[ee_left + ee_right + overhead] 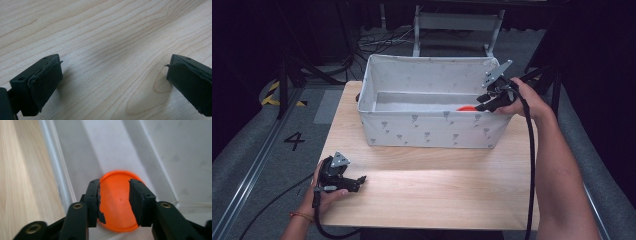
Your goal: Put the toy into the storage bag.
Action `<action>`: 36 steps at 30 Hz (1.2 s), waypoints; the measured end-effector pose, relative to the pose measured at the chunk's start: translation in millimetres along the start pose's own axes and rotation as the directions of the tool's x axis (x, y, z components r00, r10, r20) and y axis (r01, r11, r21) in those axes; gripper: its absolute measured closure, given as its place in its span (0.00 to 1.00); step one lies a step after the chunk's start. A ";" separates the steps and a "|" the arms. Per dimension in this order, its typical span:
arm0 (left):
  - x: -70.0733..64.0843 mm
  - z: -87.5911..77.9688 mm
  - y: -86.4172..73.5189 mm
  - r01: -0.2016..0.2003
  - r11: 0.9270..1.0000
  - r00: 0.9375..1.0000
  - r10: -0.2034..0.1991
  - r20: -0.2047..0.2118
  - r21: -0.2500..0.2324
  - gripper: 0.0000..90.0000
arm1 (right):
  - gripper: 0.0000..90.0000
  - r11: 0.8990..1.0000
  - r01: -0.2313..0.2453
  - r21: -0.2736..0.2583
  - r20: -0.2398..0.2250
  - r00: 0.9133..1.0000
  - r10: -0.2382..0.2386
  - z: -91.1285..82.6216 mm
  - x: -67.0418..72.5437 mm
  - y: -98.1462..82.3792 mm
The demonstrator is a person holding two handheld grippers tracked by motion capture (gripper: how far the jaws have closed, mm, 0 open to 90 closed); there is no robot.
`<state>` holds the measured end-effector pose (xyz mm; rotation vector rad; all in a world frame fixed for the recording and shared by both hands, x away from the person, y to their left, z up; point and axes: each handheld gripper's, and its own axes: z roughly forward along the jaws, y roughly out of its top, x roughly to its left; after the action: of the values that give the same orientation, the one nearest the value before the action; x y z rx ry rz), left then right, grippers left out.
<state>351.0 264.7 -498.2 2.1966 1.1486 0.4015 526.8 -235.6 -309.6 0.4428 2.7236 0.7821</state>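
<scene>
Right tool: reaches over the right end of the fabric bin, nose down into it; its jaws stand partly apart with the orange disc seen between them, and no contact with the disc is clear.
Orange disc: lies flat on the bin floor at the right end, near the front wall; from the high view a small part of it shows just beside the tool tip.
Left tool: rests low over bare wood at the near left of the counter, jaws wide apart and holding nothing; well apart from the bin.
Bin: white patterned cloth box standing at the far middle of the counter, open top.
Step in hand: judged as the right tool working at the disc inside the bin, either about to take it or having let it go; the pictures do not settle which.
Next move: if picking, it calls for lowering until the jaws straddle the disc's edge, since it lies flat, then closing; if placing, a straight lift clear of the bin's rim.
Risk: the near wall crowds the tool.
</scene>
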 end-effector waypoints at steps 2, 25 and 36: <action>0.0 0.0 0.0 0.000 1.000 1.000 0.000 0.000 0.000 0.01 | 0.60 0.996 -0.059 -0.065 0.011 0.998 0.060 -2.5 0.5 -1.7; 0.8 -0.3 -0.2 -0.007 1.000 1.000 0.007 0.007 0.001 0.01 | 0.31 0.915 -0.257 -0.310 0.255 0.905 0.341 -40.0 31.7 -18.5; 0.8 -0.3 -0.2 -0.007 1.000 1.000 0.007 0.007 0.001 0.01 | 0.25 0.897 -0.229 -0.378 0.282 0.894 0.347 -66.8 58.1 -28.2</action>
<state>351.2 265.6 -498.1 2.2020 1.1382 0.3963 444.9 -268.5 -280.7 0.8357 2.1695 1.1063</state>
